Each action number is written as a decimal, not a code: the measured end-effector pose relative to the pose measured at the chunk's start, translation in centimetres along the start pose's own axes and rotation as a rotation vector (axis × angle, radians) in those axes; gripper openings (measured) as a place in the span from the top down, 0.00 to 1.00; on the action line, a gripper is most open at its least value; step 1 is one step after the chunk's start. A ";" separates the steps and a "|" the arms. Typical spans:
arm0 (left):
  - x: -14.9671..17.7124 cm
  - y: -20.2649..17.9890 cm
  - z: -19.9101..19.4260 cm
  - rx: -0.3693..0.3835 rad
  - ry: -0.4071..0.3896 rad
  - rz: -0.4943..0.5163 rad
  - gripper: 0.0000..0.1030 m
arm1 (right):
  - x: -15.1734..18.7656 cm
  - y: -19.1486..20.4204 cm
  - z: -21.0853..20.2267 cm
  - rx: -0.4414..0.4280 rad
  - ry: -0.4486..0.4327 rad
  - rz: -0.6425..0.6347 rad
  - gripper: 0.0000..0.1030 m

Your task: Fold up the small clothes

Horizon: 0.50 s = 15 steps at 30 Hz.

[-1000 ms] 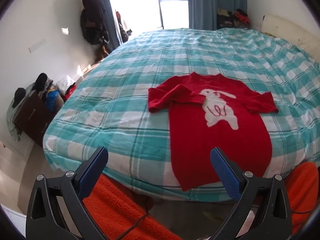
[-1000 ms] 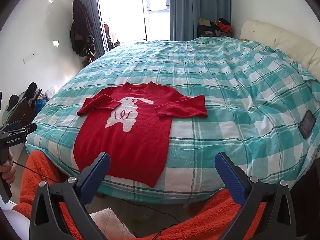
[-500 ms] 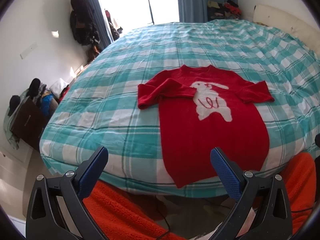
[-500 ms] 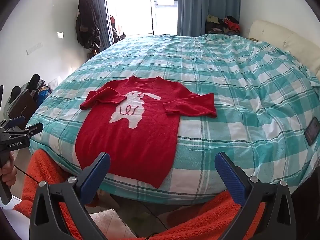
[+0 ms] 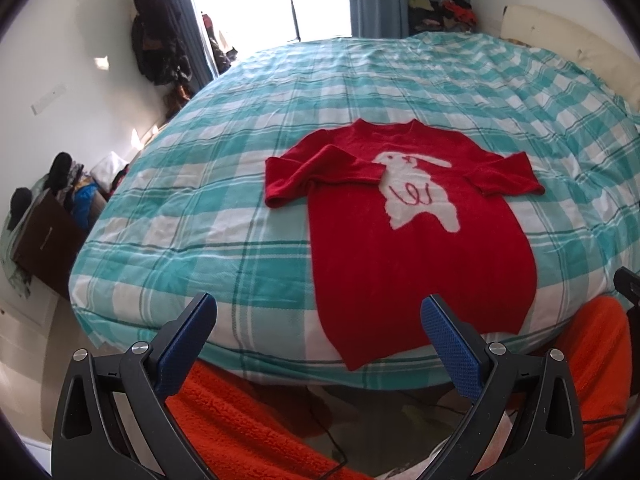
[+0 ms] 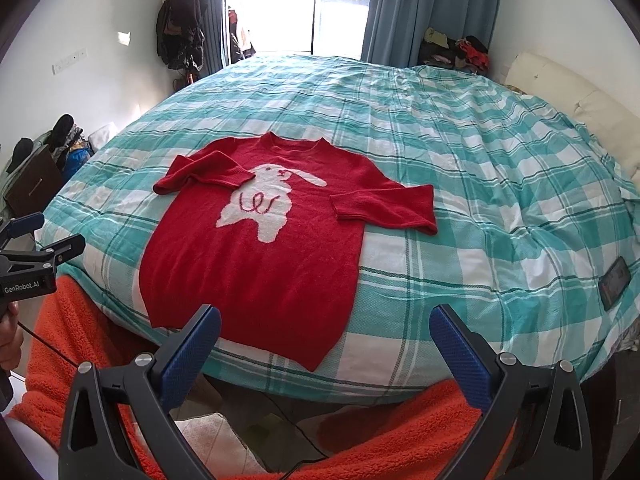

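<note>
A small red sweater (image 5: 420,256) with a white rabbit on the chest lies face up on the teal plaid bed (image 5: 224,184), hem at the near edge. Its left sleeve is folded across the chest; the right sleeve lies out to the side. It also shows in the right wrist view (image 6: 256,264). My left gripper (image 5: 319,322) is open and empty, held just short of the bed's near edge, left of the hem. My right gripper (image 6: 325,334) is open and empty, above the hem's right corner. The left gripper also shows at the left edge of the right wrist view (image 6: 42,232).
A dark phone (image 6: 615,282) lies on the bed at the right. Orange fleece clothing (image 5: 248,416) fills the space below the bed edge. A dark cabinet with clutter (image 5: 44,236) stands at the left wall. Coats hang by the window (image 5: 158,40).
Both grippers have moved forward toward the bed, so the sweater looks larger and closer. Both stay open. The sweater has not moved.
</note>
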<state>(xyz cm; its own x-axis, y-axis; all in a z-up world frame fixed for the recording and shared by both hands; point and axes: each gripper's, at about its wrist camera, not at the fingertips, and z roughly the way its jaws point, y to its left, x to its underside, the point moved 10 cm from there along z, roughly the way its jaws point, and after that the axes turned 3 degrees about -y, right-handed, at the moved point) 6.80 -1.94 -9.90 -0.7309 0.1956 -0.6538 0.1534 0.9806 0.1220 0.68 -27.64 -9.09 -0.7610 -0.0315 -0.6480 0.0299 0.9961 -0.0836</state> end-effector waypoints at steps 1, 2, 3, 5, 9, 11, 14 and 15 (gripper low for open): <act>0.1 0.1 0.1 -0.002 0.002 -0.001 0.01 | 0.0 0.0 0.1 0.013 0.007 -0.009 0.00; 0.3 0.2 0.1 -0.002 0.005 -0.003 0.01 | 0.0 0.0 0.1 0.023 0.010 -0.016 0.00; 0.4 0.2 0.2 0.000 0.009 -0.004 0.01 | -0.1 0.1 0.1 0.032 0.010 -0.022 0.00; 0.6 0.3 0.4 -0.001 0.017 -0.004 0.01 | -0.3 0.0 0.1 0.049 0.011 -0.030 0.00; 0.9 0.1 0.8 -0.007 0.030 0.001 0.01 | -0.2 0.1 0.2 0.057 0.018 -0.044 0.00; 1.1 -0.1 0.9 -0.009 0.035 0.005 0.01 | -0.2 0.4 0.4 0.053 0.020 -0.054 0.00; 1.1 -0.3 0.8 -0.015 0.036 0.017 0.01 | 0.0 0.6 0.6 0.049 0.024 -0.061 0.00; 1.1 -0.3 0.8 -0.018 0.036 0.022 0.01 | 0.0 0.6 0.7 0.052 0.025 -0.061 0.00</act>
<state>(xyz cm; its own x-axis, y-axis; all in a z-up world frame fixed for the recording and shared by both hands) 6.48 -2.02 -11.29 -0.7509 0.2171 -0.6237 0.1577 0.9760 0.1499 1.18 -27.10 -9.63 -0.7784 -0.0897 -0.6214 0.0158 0.9866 -0.1622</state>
